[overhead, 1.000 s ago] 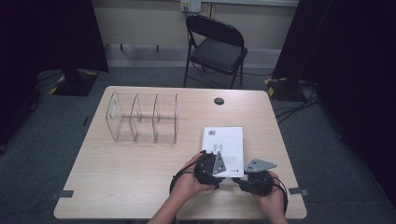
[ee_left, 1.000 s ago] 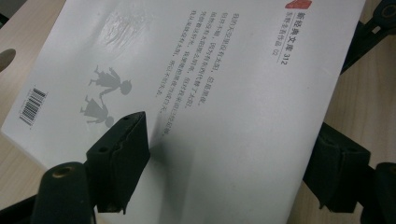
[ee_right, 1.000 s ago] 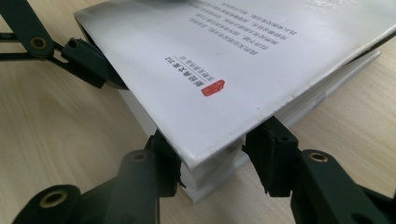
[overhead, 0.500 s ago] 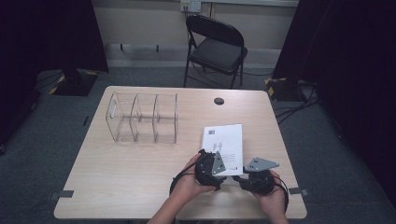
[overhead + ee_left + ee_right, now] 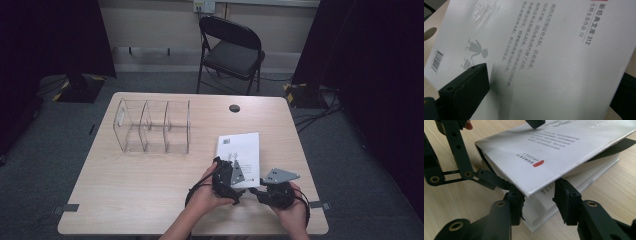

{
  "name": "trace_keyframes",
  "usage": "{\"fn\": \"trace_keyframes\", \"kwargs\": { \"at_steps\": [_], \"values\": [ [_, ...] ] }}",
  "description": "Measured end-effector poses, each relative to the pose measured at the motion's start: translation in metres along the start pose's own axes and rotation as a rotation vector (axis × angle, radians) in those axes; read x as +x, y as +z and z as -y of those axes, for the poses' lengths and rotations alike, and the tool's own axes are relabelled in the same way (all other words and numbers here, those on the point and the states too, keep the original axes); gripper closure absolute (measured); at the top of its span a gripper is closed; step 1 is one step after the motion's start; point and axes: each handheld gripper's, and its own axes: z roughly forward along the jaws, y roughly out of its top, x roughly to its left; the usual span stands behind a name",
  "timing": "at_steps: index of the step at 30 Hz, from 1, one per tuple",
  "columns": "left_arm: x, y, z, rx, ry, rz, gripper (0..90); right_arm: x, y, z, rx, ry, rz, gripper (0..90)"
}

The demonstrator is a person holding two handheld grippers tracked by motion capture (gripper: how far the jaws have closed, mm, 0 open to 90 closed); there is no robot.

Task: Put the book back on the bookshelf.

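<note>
White book w/ barcode, cover lifted; left gripper clamps cover, right gripper released.

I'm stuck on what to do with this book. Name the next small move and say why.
Probably close the right gripper on the raised corner of the cover. Its jaws stand open on either side of that corner, and the cover is already lifted off the pages. The left gripper has one jaw on top of the book.
</note>
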Motion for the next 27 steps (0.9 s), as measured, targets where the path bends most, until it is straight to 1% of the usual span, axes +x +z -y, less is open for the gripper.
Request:
{"fn": "trace_keyframes", "kwargs": {
  "at_steps": [1, 2, 4, 6, 9, 12, 13, 15, 17, 18, 19, 20, 21, 22, 23, 24, 25, 26, 27],
  "values": [
    [0.000, 0.001, -0.001, 0.002, 0.007, -0.006, 0.2, 0.000, 0.000, 0.000, 0.000, 0.000, -0.001, 59.5],
    [0.000, 0.003, -0.002, 0.008, 0.008, -0.013, 0.2, 0.000, 0.000, 0.000, 0.004, 0.001, 0.000, 59.5],
    [0.000, 0.003, -0.002, 0.010, 0.004, -0.013, 0.2, 0.000, 0.000, 0.001, 0.003, 0.002, 0.001, 59.5],
    [0.000, 0.006, -0.003, 0.016, 0.018, -0.027, 0.2, 0.001, 0.000, 0.001, 0.005, 0.014, 0.005, 59.5],
    [0.000, 0.008, -0.004, 0.021, 0.018, -0.037, 0.2, 0.001, -0.001, 0.001, 0.007, 0.019, 0.005, 59.5],
    [0.001, 0.008, -0.004, 0.029, 0.020, -0.039, 1.3, 0.001, -0.002, 0.002, 0.008, 0.018, 0.002, 59.4],
    [0.002, 0.007, -0.004, 0.033, 0.030, -0.041, 3.3, 0.001, -0.002, 0.002, 0.009, 0.018, 0.002, 59.3],
    [0.002, 0.008, -0.004, 0.031, 0.032, -0.040, 3.4, 0.001, -0.002, 0.003, 0.010, 0.020, 0.000, 59.2],
    [0.003, 0.008, -0.003, 0.032, 0.042, -0.033, 3.5, -0.001, -0.001, 0.005, 0.013, 0.038, -0.014, 58.3],
    [0.003, 0.008, -0.003, 0.032, 0.042, -0.033, 3.7, -0.002, -0.001, 0.006, 0.009, 0.041, -0.021, 56.6],
    [0.003, 0.008, -0.003, 0.023, 0.041, -0.027, 3.9, -0.002, -0.001, 0.007, 0.005, 0.054, -0.037, 54.1],
    [0.003, 0.008, -0.003, 0.023, 0.041, -0.027, 4.4, -0.002, -0.001, 0.007, 0.005, 0.054, -0.037, 54.1],
    [0.004, 0.008, -0.003, 0.016, 0.035, -0.016, 4.8, -0.003, -0.001, 0.008, -0.002, 0.062, -0.052, 50.9],
    [0.004, 0.008, -0.003, 0.016, 0.035, -0.016, 5.0, -0.003, -0.001, 0.008, -0.002, 0.062, -0.052, 50.9],
    [0.004, 0.008, -0.003, 0.023, 0.039, -0.009, 5.4, -0.003, -0.001, 0.010, -0.007, 0.057, -0.054, 43.2],
    [0.004, 0.008, -0.003, 0.023, 0.039, -0.009, 6.3, -0.002, 0.000, 0.011, -0.016, 0.052, -0.041, 37.3],
    [0.003, 0.006, -0.005, 0.033, 0.080, -0.011, 8.0, -0.003, -0.001, 0.012, -0.019, 0.047, -0.036, 34.6],
    [0.002, 0.005, -0.006, 0.027, 0.096, -0.013, 10.7, -0.003, -0.003, 0.014, -0.021, 0.040, -0.028, 33.8],
    [0.002, 0.005, -0.006, 0.027, 0.096, -0.013, 14.0, -0.003, -0.003, 0.014, -0.021, 0.040, -0.028, 33.8]
  ]
}}
